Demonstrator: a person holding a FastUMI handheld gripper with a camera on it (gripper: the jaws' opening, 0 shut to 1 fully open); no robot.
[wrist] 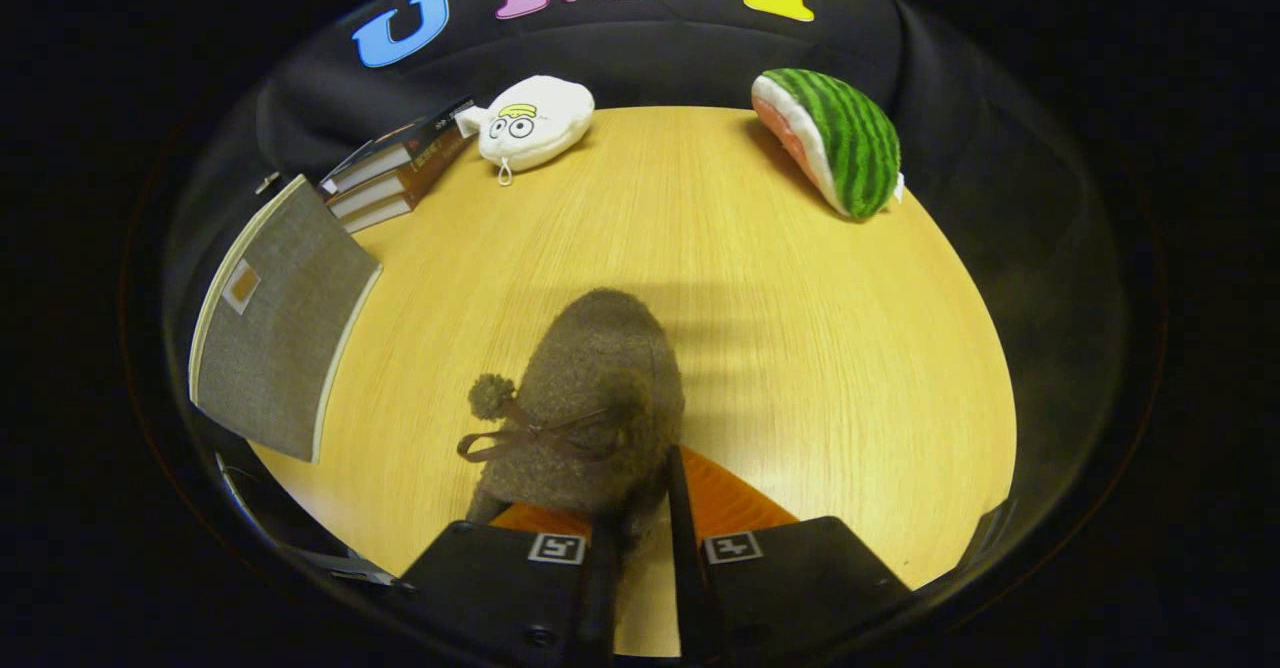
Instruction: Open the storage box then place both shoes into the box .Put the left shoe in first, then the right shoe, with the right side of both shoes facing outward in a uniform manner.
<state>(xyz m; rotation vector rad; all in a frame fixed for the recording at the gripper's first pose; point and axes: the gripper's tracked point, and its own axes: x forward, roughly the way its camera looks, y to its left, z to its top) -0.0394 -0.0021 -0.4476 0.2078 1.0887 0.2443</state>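
Gripper [640,538] clamped on the rim of a brown fuzzy shoe [590,418], one finger inside the opening, the other outside on its right. Shoe pointing away over the wooden tabletop [800,348], with a pom-pom and a ribbon bow on its near left side. Grey fabric storage box [275,323] standing at the left edge of the tabletop, lid shut. Far left, a stack of books [395,168] just beside a white plush toy [530,123]. Far right, a watermelon-slice plush [835,138], well apart from the shoe.
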